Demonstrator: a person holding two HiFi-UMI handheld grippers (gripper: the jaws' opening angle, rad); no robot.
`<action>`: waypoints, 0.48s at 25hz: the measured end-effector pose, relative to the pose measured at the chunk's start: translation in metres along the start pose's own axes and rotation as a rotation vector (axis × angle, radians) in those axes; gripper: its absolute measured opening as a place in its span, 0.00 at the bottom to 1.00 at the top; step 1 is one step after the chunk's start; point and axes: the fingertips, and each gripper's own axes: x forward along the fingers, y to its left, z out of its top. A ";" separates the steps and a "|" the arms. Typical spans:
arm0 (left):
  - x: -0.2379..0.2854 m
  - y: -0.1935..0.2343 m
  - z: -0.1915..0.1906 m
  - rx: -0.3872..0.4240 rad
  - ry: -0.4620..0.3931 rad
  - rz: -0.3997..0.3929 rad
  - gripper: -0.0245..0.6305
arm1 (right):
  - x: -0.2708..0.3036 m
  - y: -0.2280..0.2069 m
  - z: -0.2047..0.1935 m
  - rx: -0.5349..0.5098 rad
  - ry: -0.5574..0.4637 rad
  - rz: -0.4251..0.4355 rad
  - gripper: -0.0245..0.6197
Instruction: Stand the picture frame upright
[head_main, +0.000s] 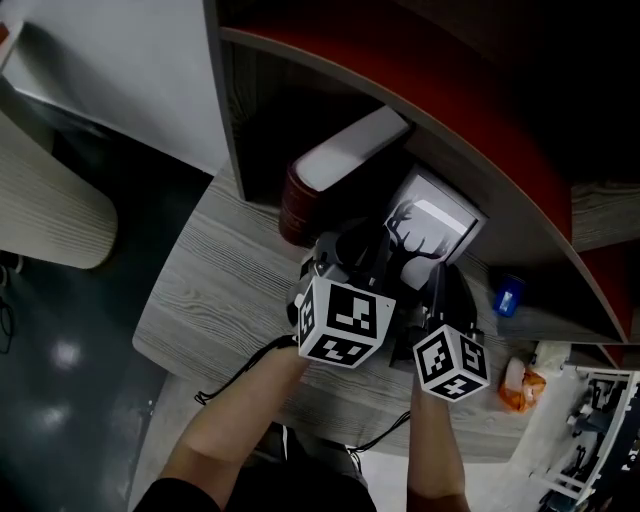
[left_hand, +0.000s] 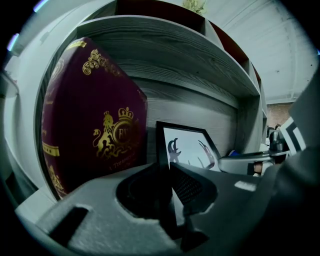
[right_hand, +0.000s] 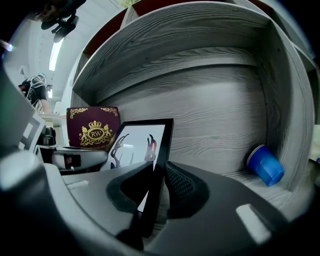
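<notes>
Left gripper (left_hand: 167, 186) and right gripper (right_hand: 157, 189) clamp picture frame (right_hand: 134, 144) edges (maroon box (left_hand: 90, 125) near).

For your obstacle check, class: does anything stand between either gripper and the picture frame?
Nothing visible: the left gripper and right gripper each grip an edge of the picture frame; maroon box and blue cup stand aside.

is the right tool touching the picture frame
Touching. The right gripper view shows the black side edge of the picture frame clamped between both pads of the right tool.
</notes>
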 end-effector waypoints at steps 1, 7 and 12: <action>0.002 0.000 0.000 -0.007 -0.002 0.002 0.14 | 0.001 -0.001 0.001 -0.003 -0.002 0.000 0.15; 0.011 0.000 -0.003 -0.018 0.000 0.004 0.14 | 0.007 -0.007 -0.001 -0.001 0.001 -0.007 0.15; 0.019 -0.002 -0.006 -0.018 0.007 0.010 0.14 | 0.011 -0.012 -0.002 0.000 0.004 -0.010 0.15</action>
